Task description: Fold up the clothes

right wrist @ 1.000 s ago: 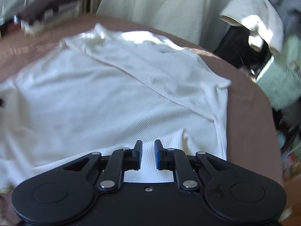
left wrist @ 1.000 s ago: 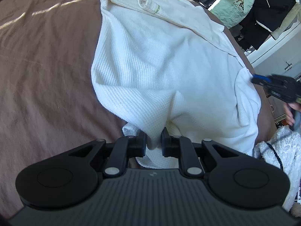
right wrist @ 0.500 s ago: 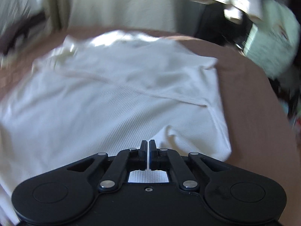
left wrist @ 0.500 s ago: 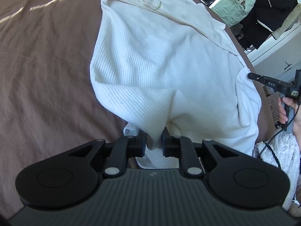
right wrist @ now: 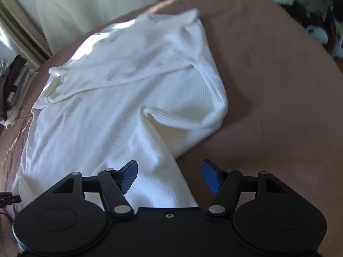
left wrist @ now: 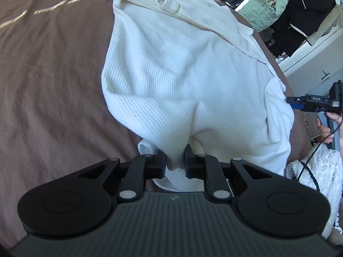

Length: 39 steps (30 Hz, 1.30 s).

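Note:
A white waffle-knit shirt [left wrist: 182, 81] lies spread on a brown bedspread [left wrist: 53, 75], one sleeve folded across its top. My left gripper [left wrist: 174, 163] is shut on a bunched fold of the shirt's near hem. In the right wrist view the same shirt [right wrist: 120, 98] fills the left and middle, and its near edge runs between the blue pads [right wrist: 128, 174]. My right gripper [right wrist: 169, 175] hovers over that edge, its jaws opening wide, pads not pressing the cloth. The right gripper [left wrist: 297, 102] also shows at the shirt's right edge in the left wrist view, held by a hand [left wrist: 325, 126].
The bed's rounded edge [right wrist: 278, 85] falls away to the right. Dark and pale-green clothes [left wrist: 278, 6] hang beside a white cabinet [left wrist: 317, 64]. A stack of folded garments [right wrist: 15, 85] sits at the far left. A fluffy white sleeve [left wrist: 317, 175] is at the right.
The right gripper closed fully, then swung wide open while rolling and sliding sideways along the shirt's edge. The left gripper kept its hold and stayed put.

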Each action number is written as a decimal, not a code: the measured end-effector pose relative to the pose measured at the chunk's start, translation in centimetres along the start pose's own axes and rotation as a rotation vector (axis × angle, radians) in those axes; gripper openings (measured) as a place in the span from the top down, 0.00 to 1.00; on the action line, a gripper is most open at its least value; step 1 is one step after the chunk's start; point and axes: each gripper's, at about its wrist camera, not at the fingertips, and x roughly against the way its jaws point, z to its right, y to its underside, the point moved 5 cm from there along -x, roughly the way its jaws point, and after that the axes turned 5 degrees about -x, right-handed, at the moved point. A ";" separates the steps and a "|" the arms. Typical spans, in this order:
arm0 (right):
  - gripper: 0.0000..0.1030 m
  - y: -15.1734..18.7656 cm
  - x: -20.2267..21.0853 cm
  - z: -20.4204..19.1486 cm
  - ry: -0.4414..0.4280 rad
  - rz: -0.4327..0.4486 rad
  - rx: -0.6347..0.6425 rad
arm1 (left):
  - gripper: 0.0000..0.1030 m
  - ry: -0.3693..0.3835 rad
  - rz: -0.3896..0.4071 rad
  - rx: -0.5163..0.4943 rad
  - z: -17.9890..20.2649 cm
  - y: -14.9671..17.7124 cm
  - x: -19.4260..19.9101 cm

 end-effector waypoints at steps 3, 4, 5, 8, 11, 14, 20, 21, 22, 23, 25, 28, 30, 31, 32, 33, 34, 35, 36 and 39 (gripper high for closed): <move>0.30 0.0 -0.9 1.3 -0.036 -0.063 -0.049 | 0.83 0.011 -0.005 0.012 0.0 0.0 0.0; 0.30 0.4 -1.7 1.3 -0.076 -0.121 -0.060 | 0.82 0.014 -0.004 0.017 -0.1 0.0 0.0; 0.30 1.0 -2.5 1.1 -0.115 -0.188 -0.069 | 0.81 0.015 -0.002 0.022 -0.1 0.0 0.0; 0.42 2.0 -3.4 -0.3 -0.179 -0.264 -0.016 | 0.82 0.008 0.009 0.012 0.1 0.0 0.1; 0.93 2.6 -3.3 -2.0 -0.236 -0.274 0.044 | 0.89 -0.004 0.034 -0.020 0.4 -0.2 0.4; 0.93 2.6 -2.2 -3.4 -0.294 -0.215 0.099 | 0.89 0.005 0.078 -0.034 0.7 -0.4 1.3; 0.93 2.8 0.4 -6.6 -0.473 -0.110 0.202 | 0.89 0.067 0.193 -0.046 1.7 -1.2 3.4; 0.93 2.9 0.1 -6.8 -0.456 -0.112 0.205 | 0.89 0.073 0.204 -0.047 1.8 -1.3 3.5; 0.93 3.0 -0.2 -6.8 -0.441 -0.115 0.204 | 0.89 0.076 0.217 -0.046 1.9 -1.5 3.6; 0.93 3.0 -0.6 -6.8 -0.428 -0.119 0.199 | 0.89 0.077 0.231 -0.046 2.0 -1.6 3.7; 0.93 2.9 -1.1 -6.5 -0.407 -0.117 0.196 | 0.89 0.061 0.258 -0.041 1.9 -2.0 3.8; 0.93 2.5 -0.9 -5.5 -0.414 -0.089 0.192 | 0.89 0.020 0.272 -0.042 1.6 -2.2 3.6; 0.93 2.2 -0.6 -4.9 -0.422 -0.067 0.188 | 0.89 0.028 0.278 -0.033 1.6 -2.4 3.5; 0.93 2.0 -0.5 -4.8 -0.420 -0.057 0.182 | 0.89 0.033 0.284 -0.034 1.7 -2.4 3.6; 0.93 1.8 -0.3 -4.8 -0.422 -0.047 0.177 | 0.89 0.035 0.292 -0.040 1.8 -2.5 3.7; 0.93 1.7 0.0 -4.8 -0.428 -0.037 0.176 | 0.89 0.034 0.297 -0.049 2.0 -2.5 3.7; 0.93 1.7 0.4 -4.8 -0.435 -0.025 0.178 | 0.89 0.030 0.299 -0.057 2.2 -2.5 3.7; 0.93 1.7 0.9 -4.8 -0.441 -0.011 0.181 | 0.89 0.026 0.301 -0.060 2.3 -2.4 3.7; 0.93 1.7 1.5 -4.9 -0.448 0.008 0.184 | 0.89 0.022 0.302 -0.064 2.4 -2.3 3.7; 0.93 1.6 3.1 -5.0 -0.467 0.065 0.189 | 0.89 0.019 0.316 -0.055 2.5 -2.3 4.1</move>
